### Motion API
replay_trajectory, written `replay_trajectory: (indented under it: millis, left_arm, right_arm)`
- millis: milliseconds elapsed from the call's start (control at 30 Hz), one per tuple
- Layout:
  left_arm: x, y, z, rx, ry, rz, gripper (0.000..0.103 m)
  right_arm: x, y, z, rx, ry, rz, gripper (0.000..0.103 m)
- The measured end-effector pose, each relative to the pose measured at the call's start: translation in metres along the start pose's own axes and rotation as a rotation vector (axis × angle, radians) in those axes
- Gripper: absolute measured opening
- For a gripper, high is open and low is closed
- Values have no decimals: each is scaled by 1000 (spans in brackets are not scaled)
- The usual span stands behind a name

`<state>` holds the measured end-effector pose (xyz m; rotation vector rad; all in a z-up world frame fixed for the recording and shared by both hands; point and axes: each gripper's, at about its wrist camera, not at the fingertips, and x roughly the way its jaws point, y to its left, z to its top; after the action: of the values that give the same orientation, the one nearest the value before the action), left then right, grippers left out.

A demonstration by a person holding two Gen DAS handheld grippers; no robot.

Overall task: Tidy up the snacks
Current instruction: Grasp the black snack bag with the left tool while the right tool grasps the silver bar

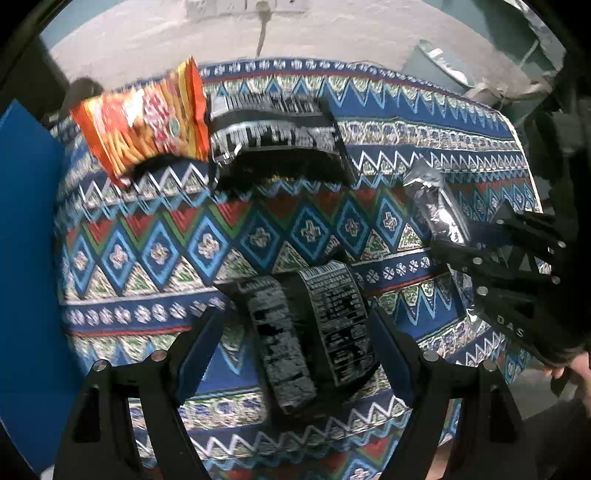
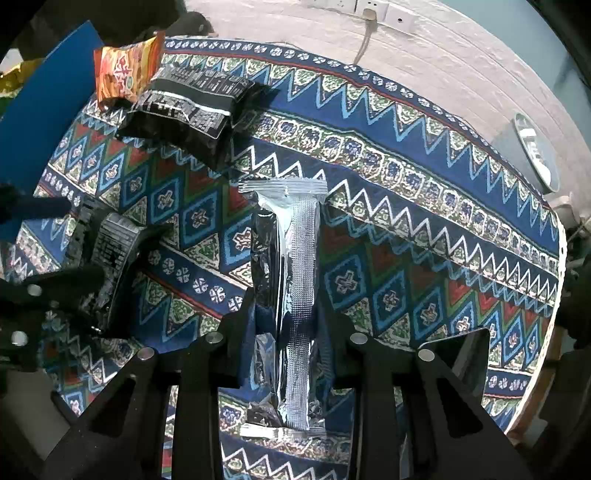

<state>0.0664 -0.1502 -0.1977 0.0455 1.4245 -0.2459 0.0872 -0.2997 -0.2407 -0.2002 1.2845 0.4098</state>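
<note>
In the left wrist view my left gripper (image 1: pixel 295 312) points down at the table and stands open. A small black snack packet (image 1: pixel 314 332) with white print lies between its fingers, with a gap on the left side. My right gripper (image 2: pixel 286 295) is shut on a long silver and black foil packet (image 2: pixel 295 229), gripped across its middle just over the cloth. The left wrist view shows that gripper (image 1: pixel 476 258) at the right edge with the foil packet (image 1: pixel 436 206) sticking out of it. The small black packet (image 2: pixel 114 243) also shows at the left of the right wrist view.
An orange snack bag (image 1: pixel 144 118) and a larger black packet (image 1: pixel 277 140) lie together at the far left of the patterned tablecloth (image 1: pixel 332 229). A blue board (image 1: pixel 26 240) stands along the left side. A wall with sockets (image 2: pixel 369 7) is behind the table.
</note>
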Motion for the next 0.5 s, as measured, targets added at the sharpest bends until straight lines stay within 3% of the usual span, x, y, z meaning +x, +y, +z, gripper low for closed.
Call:
replay_trajectory:
  millis: [367, 500]
  left_arm:
    - [42, -19, 0, 28, 66, 52, 87]
    - [48, -29, 0, 77, 38, 70, 87]
  right_arm:
    - [-15, -17, 1, 13, -25, 20, 28]
    - [-21, -20, 2, 14, -32, 24, 28]
